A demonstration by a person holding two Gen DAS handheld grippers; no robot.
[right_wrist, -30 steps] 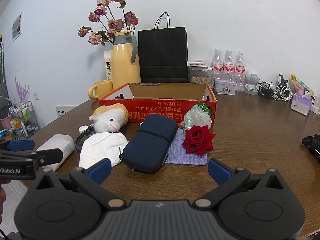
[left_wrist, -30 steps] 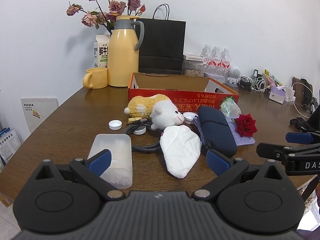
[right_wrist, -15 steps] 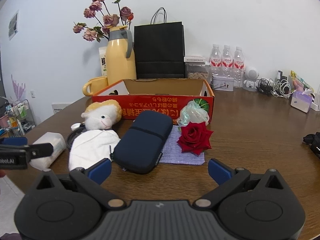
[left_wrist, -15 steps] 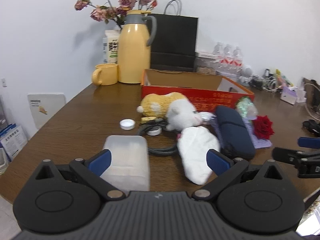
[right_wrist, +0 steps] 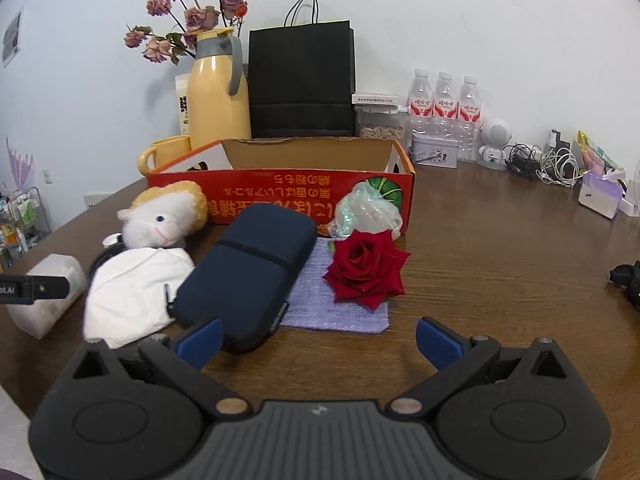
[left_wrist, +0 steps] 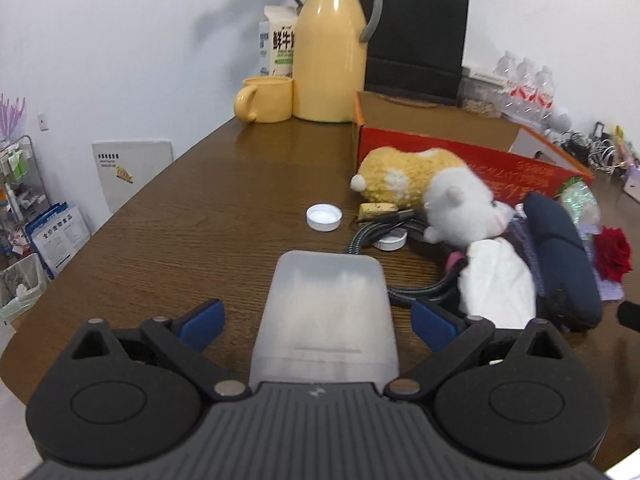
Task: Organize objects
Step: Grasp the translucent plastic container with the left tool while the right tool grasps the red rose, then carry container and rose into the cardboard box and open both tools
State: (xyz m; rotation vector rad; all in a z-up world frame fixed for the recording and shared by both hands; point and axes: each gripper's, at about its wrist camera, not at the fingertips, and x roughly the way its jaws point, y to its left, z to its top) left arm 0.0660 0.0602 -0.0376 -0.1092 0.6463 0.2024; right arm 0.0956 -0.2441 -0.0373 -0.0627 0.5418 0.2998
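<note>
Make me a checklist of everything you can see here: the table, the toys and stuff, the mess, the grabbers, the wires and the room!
Surface: brown wooden table, mostly bare on its right side.
Job's things: red cardboard box open; plush sheep, white cloth, navy case, red rose on a purple mat, frosted plastic box.
Clutter: yellow jug, mug, black paper bag, water bottles, two white caps.
Grippers: left gripper open around the frosted plastic box; right gripper open, holding nothing.
Cables: black cable coiled by the sheep; charger tangle at the back.
Surroundings: white wall, dried flowers.
</note>
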